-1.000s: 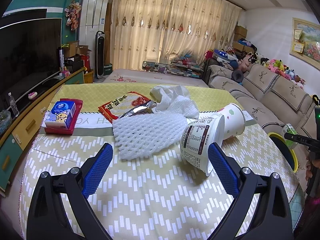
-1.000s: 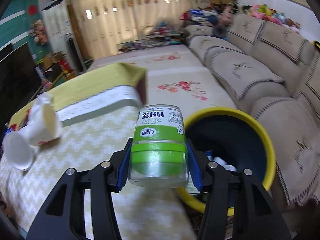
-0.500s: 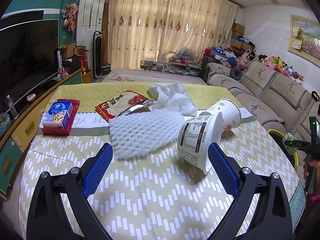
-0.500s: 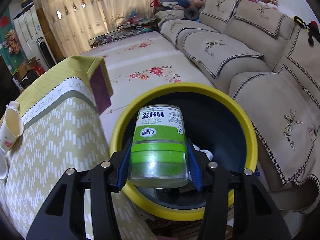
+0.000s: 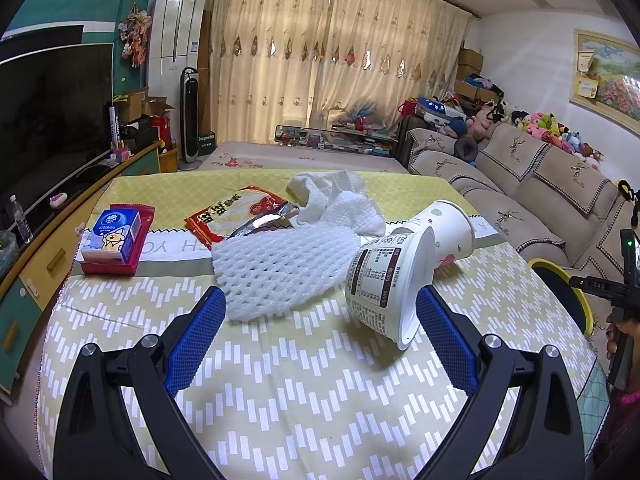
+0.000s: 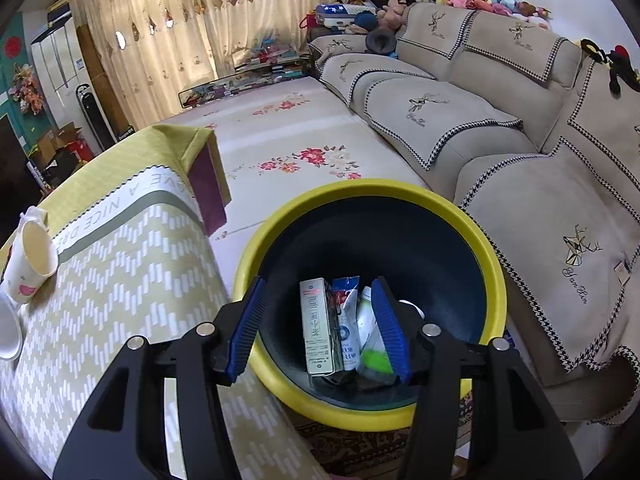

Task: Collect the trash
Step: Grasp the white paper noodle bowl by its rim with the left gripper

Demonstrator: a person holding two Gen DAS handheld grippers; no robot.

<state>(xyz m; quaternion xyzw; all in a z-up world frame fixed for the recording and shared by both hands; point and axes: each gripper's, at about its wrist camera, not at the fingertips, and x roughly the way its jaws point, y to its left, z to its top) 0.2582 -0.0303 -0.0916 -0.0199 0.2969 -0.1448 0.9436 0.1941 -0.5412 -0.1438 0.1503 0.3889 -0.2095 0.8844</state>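
My right gripper (image 6: 318,328) is open and empty over the yellow-rimmed dark bin (image 6: 472,236). The green-labelled bottle (image 6: 372,340) lies blurred inside it beside a carton (image 6: 318,328) and a wrapper (image 6: 346,320). My left gripper (image 5: 318,332) is open above the table. On the table lie a white noodle cup (image 5: 384,284) on its side, a paper cup (image 5: 450,228) stuck into it, white foam netting (image 5: 280,268), crumpled tissue (image 5: 332,196) and a red snack bag (image 5: 236,212).
A tissue pack in a red tray (image 5: 116,240) sits at the table's left. The sofa (image 6: 500,120) runs along the right of the bin. The bin's rim (image 5: 576,300) shows past the table's right edge. The paper cup (image 6: 34,256) shows at far left.
My right gripper carried the green bottle from the table's edge over the bin, then opened; the bottle dropped into the bin. My left gripper stayed open and drifted slightly.
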